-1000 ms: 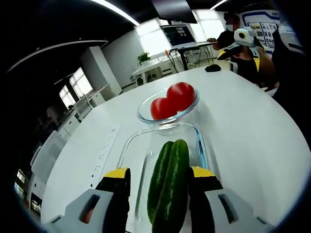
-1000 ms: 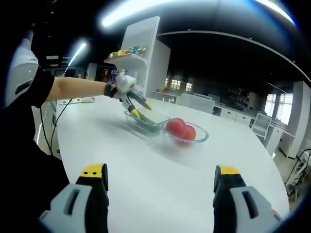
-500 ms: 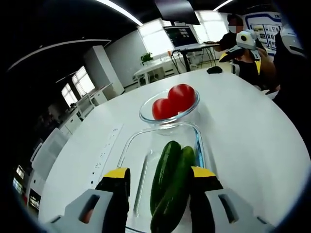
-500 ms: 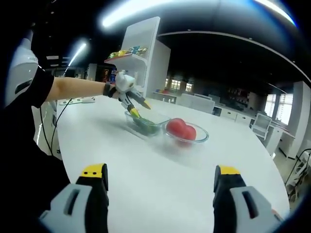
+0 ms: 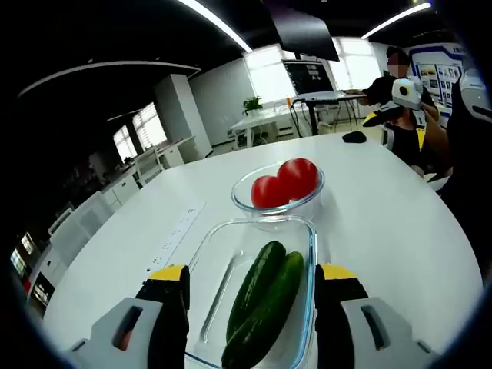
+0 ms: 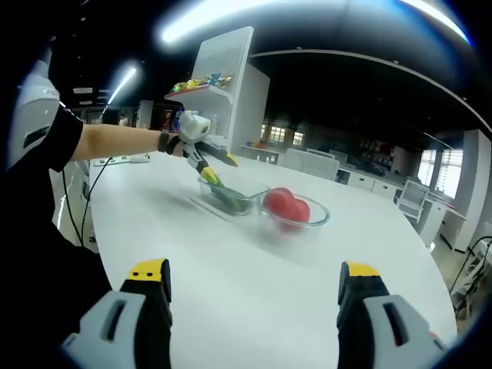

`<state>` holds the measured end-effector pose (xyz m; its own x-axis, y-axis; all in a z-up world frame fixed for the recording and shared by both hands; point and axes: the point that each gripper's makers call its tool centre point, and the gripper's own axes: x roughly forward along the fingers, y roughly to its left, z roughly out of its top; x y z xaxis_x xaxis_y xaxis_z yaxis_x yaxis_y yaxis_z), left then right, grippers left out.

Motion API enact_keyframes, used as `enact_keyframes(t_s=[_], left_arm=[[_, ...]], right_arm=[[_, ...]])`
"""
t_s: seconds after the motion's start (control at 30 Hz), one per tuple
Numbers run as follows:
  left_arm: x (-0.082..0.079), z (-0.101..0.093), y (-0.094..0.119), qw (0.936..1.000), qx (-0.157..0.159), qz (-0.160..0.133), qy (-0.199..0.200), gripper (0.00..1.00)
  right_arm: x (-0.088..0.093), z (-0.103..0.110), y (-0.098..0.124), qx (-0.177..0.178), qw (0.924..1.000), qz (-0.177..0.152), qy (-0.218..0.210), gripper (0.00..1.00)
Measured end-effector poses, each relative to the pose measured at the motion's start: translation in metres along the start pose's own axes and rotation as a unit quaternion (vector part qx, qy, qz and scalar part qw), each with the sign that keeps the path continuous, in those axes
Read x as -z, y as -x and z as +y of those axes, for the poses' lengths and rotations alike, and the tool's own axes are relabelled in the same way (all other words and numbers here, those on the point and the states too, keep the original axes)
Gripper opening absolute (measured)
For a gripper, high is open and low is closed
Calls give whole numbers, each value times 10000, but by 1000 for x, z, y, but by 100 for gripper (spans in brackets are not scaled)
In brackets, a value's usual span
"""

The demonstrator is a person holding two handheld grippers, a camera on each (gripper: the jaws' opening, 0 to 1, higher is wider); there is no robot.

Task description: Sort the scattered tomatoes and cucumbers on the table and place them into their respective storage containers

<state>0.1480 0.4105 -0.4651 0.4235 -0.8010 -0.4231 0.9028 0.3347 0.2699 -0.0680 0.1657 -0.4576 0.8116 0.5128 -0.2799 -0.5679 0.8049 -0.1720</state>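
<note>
In the left gripper view, the left tongs (image 5: 255, 280) stand wide open just above the near end of the rectangular glass container (image 5: 311, 254), holding nothing. Between their yellow-tipped jaws lie two cucumbers (image 5: 265, 301), side by side inside that container and touching each other. Whether the jaws touch the glass rim cannot be told.

Just beyond it on the white table (image 5: 384, 223) sits a round glass bowl (image 5: 240, 198) holding two tomatoes (image 5: 286, 181), pressed together. A white power strip (image 5: 173, 238) lies on the table beside the container. Further off, the right tongs (image 5: 396, 108) show near the far edge of the table.

In the right gripper view, the right tongs (image 6: 254, 288) are also wide open and empty, held above bare table well apart from both containers. Farther away, the person's arm reaches to the container (image 6: 229, 198), with the bowl (image 6: 296, 214) just beside it.

No loose vegetables can be seen on the table, so the sorting looks all but finished: this seems to be the release of the last cucumber. The next move probably calls only for lifting the left tongs straight up and clear without nudging the container.
</note>
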Motion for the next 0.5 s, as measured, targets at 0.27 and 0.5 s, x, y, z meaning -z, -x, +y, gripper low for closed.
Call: enact_keyframes(t_s=[0.27, 0.5], left_arm=[[-5, -12, 22, 9966, -520, -392, 511, 81], [3, -46, 37, 9946, -581, -505, 699, 87]], right_arm=[[2, -2, -1, -8, 10000, 14, -7, 86], [5, 1, -6, -100, 9999, 73, -5, 87]])
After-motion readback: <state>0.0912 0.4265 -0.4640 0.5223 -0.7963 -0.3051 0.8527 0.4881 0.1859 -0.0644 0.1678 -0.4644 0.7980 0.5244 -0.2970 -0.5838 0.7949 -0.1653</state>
